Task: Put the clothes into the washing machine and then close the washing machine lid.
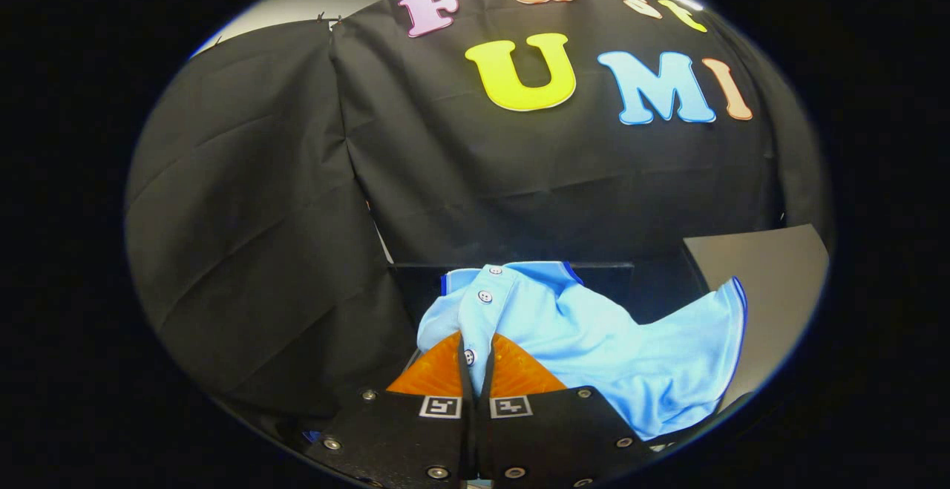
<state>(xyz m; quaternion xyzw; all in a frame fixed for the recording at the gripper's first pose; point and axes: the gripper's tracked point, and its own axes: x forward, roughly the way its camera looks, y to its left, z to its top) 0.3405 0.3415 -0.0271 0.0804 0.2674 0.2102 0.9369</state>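
Pinching the light blue shirt [594,348] by its buttoned front strip, with the gripper [475,359] nearly closed and both fingers pressed on the fold of cloth between them; only a thin band of fabric with one button showing in the gap. Seen from the gripper view: shirt bunched just ahead of and beyond the fingers, collar end and two more buttons standing up nearest the fingertips, body of the shirt spilling away to the right with a dark blue trimmed edge lifted at the far right. Lying over a dark box-like opening [519,277], likely the washing machine, with a grey flat panel [764,274] to the right that may be its lid, though hard to tell for certain. Long axis running from the collar by the fingers out toward the trimmed edge on the right, collar pointing up and away. For the step in hand, judged as carrying the shirt into the drum: best to hold the pinch firm, lift high enough for the trailing right side to clear the rim, lower over the middle of the opening, and release only once the loose part has dropped inside, so nothing drapes over the edge and blocks the lid
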